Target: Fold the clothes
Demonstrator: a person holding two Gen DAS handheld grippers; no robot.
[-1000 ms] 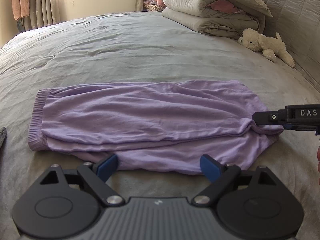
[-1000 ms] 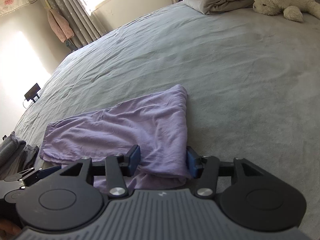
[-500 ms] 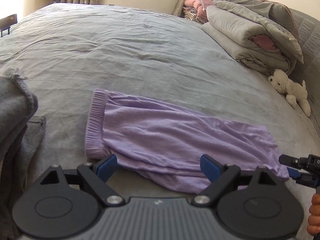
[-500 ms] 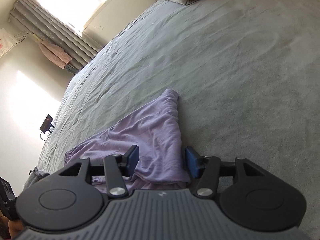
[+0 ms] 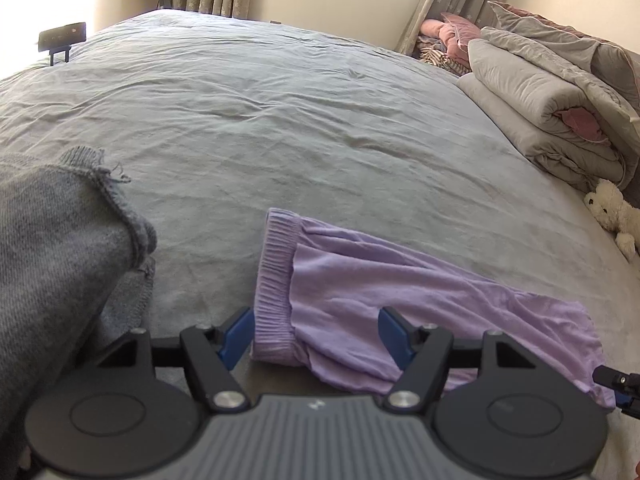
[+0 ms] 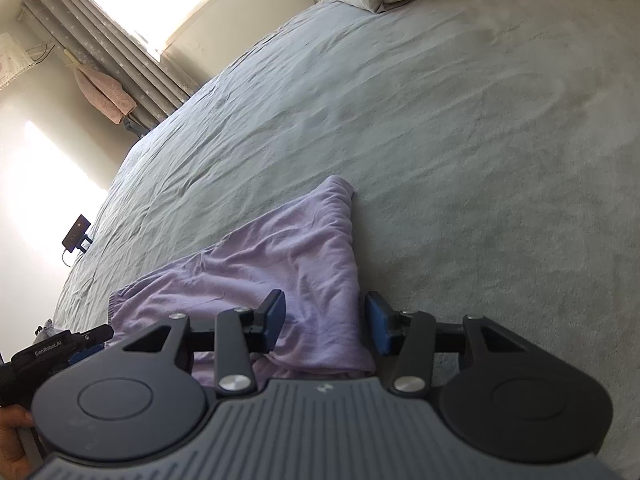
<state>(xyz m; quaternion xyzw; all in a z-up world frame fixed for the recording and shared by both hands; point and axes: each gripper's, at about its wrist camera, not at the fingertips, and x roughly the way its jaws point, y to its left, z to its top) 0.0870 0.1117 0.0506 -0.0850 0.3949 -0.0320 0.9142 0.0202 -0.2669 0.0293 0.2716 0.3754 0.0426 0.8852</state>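
Lilac shorts [image 5: 400, 304] lie folded lengthwise on the grey bed [image 5: 280, 120], ribbed waistband [image 5: 272, 280] to the left. My left gripper [image 5: 316, 336] is open, its blue pads on either side of the waistband's near corner, low over the cloth. My right gripper [image 6: 326, 322] is open too, straddling the near corner of the leg hem of the shorts [image 6: 280, 264]. Neither grips the fabric. Part of the right gripper [image 5: 618, 384] shows at the left wrist view's right edge, and the left gripper [image 6: 60, 354] shows in the right wrist view's lower left.
A grey knitted garment [image 5: 52, 256] is heaped close on the left. Folded grey quilts [image 5: 552, 104] and a white plush toy [image 5: 612, 212] lie at the bed's far right. A small dark device [image 5: 62, 36] stands at the far left edge. Curtains and a window are behind.
My left gripper has moved left along the shorts from their middle to the waistband end, bringing the grey garment into view. My right gripper has stayed at the leg hem and tilted.
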